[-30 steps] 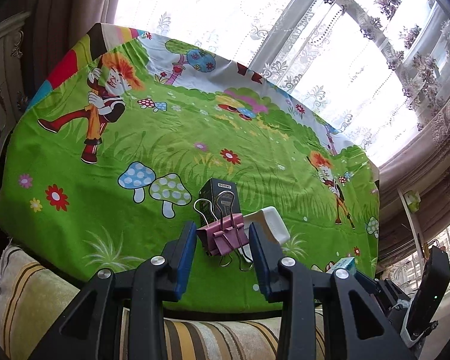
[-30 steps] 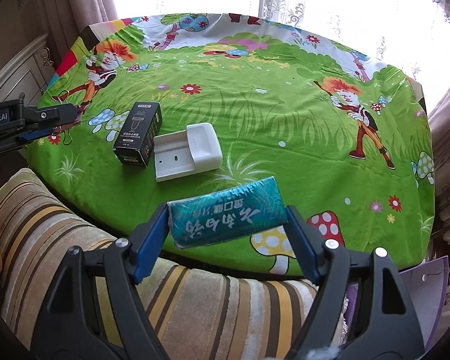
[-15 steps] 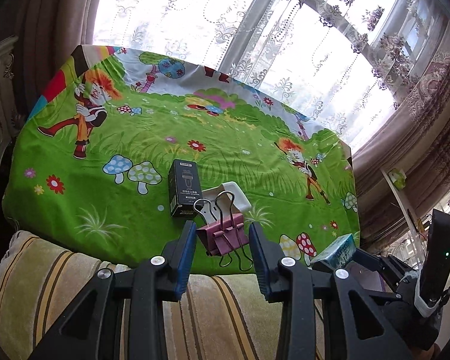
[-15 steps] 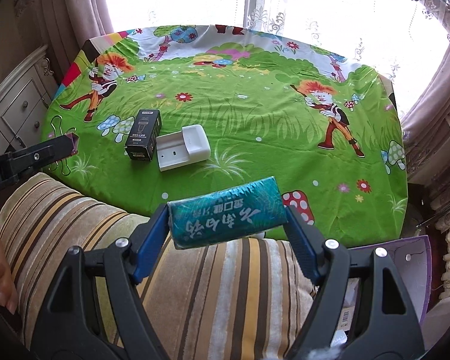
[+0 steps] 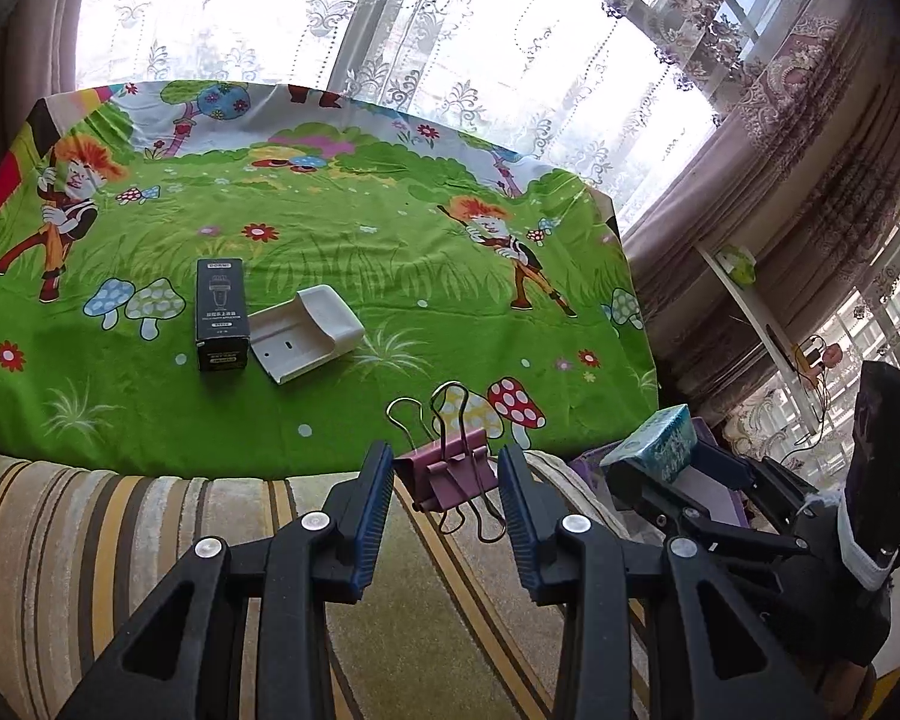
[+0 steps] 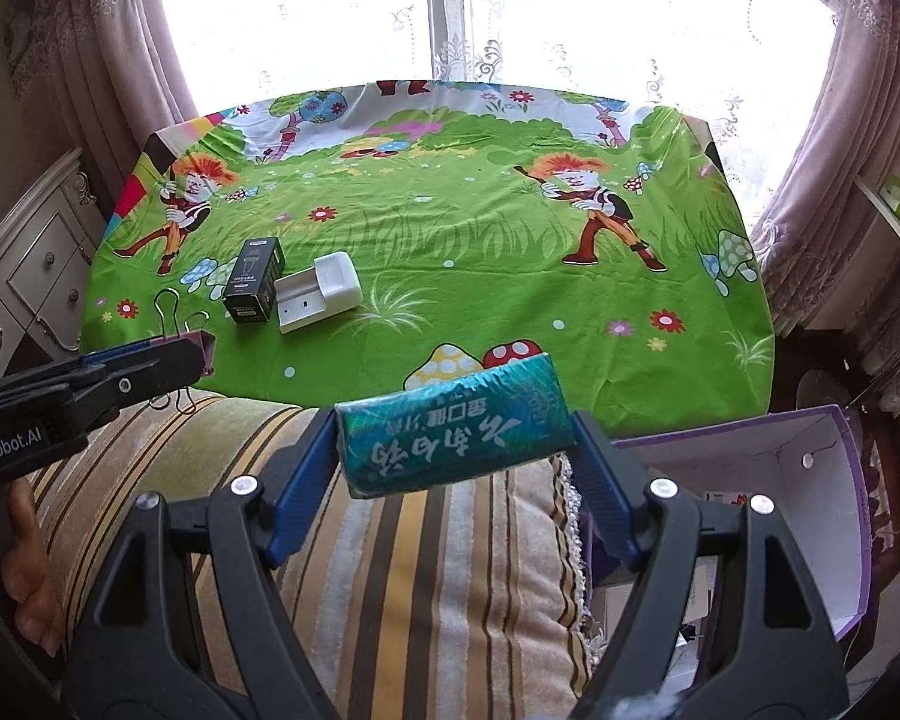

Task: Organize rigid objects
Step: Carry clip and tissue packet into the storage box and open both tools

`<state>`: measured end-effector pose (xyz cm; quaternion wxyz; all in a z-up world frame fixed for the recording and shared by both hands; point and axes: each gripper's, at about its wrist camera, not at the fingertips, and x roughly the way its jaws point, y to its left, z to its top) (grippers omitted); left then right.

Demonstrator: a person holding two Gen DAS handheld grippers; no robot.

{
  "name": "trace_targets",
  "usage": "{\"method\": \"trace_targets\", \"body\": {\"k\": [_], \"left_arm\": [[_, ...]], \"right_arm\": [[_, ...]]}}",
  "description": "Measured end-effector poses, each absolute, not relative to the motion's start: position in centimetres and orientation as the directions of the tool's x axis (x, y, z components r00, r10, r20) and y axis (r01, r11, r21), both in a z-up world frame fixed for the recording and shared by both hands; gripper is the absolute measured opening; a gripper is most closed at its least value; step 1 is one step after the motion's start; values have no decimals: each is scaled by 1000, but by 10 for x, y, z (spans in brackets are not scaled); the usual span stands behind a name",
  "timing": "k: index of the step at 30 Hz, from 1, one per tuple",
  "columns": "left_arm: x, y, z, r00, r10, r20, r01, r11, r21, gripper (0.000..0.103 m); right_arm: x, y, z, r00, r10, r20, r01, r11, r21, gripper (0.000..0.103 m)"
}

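Lace-curtained windows throw bright light over a counter draped in a green cartoon cloth printed with mushrooms, flowers and orange-haired figures. Near its front left part lie a black box and, just beside it at its 3 o'clock, a white plastic holder; in the left wrist view their near corners seem to touch. A striped cushion fills the foreground below the counter's near edge.

Left tongs are closed on a pink binder clip, both blue pads pressing its sides, its wire handles sticking up toward 12 o'clock and down toward 6. They hang over the cushion, just short of the counter's edge. In the right wrist view the same tongs come in from 9 o'clock, with part of a hand behind them at the lower left.

Right tongs grip a teal tissue pack crosswise, its white lettering upside down to the camera, held above the cushion near the counter's front edge. At 3 to 4 o'clock from these tongs stands an open purple box with a white inside, beside the cushion. In the left wrist view the right tongs and the pack appear at 3 o'clock from the clip.
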<state>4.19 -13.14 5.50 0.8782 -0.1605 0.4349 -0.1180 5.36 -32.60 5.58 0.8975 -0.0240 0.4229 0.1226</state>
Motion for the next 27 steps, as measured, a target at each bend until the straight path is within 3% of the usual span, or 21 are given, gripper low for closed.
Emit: {"method": "trace_targets", "body": {"k": [27], "left_arm": [[24,-267,49,372,-600,-708,454,783,-425,37]], "right_arm": [[10,-466,58,647,-71,-759,106,994,-2,79]]}}
